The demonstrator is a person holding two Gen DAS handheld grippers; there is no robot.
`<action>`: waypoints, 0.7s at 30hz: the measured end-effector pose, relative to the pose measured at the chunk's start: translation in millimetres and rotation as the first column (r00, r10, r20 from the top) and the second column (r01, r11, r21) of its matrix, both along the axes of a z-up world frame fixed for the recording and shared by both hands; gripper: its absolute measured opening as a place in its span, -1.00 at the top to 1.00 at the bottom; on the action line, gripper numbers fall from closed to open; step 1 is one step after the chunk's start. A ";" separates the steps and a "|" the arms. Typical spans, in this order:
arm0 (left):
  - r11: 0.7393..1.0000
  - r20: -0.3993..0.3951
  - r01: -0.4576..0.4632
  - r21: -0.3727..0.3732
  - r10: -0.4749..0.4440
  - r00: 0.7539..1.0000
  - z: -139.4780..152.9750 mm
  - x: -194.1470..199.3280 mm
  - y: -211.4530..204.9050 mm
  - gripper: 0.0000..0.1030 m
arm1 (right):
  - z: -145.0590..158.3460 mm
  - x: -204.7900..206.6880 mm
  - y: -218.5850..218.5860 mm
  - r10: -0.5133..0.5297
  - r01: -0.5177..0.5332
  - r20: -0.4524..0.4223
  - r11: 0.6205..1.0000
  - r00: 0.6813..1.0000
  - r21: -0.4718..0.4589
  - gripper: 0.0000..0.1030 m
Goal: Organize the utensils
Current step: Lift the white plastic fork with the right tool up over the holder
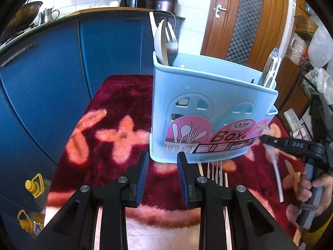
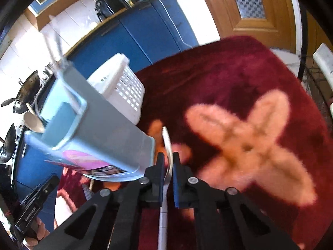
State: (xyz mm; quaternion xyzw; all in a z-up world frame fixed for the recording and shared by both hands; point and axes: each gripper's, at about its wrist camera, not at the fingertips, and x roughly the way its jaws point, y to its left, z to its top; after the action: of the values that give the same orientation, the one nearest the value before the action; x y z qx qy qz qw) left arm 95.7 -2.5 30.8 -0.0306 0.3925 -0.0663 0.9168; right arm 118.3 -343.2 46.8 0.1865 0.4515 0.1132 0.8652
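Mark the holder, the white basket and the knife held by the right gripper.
holder (image 1: 208, 95), left wrist view, front wall.
white basket (image 2: 129, 91), right wrist view, latticed side.
knife (image 2: 168, 145), right wrist view, blade above the pads.

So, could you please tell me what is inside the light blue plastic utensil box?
Light blue plastic utensil box: a cream spoon and metal fork at one end, metal utensils at the other. Its walls hide their lower parts.

We see a smooth, faintly glossy pale blue plastic utensil holder (image 1: 208, 95) with a glossy printed paper label (image 1: 216, 137). Under it lies a plush, fuzzy dark red cloth (image 1: 116, 108) with pink flowers. The left gripper (image 1: 163, 177) is matt black plastic with ribbed blue pads (image 1: 143, 179). The white fork (image 2: 168, 145) in the right gripper (image 2: 167, 179) looks like smooth plastic. A shiny metal fork (image 1: 171, 41) stands in the holder.
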 end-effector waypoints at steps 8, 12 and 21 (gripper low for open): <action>1.000 0.001 -0.005 -0.007 0.005 1.000 -1.0 -1.4 1.3 0.44 | 53.8 -41.2 17.2 -0.006 0.011 0.225 1.000 0.974 -0.019 0.88; 1.000 0.005 -0.013 -0.008 0.013 1.000 -0.5 -1.6 5.1 0.44 | 78.4 -52.6 29.5 -0.011 0.006 0.346 1.000 0.938 0.016 0.88; 0.999 0.004 -0.021 -0.024 0.021 1.000 -1.2 2.1 11.6 0.44 | 112.5 -35.0 65.9 -0.006 0.012 0.544 1.000 0.839 -0.008 0.88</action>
State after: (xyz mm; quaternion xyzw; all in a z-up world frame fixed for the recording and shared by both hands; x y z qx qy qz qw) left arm 97.8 9.1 29.5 -0.0456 0.3894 -0.0613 0.9179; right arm 83.3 -277.3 159.3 0.1441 0.1871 0.1548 0.9593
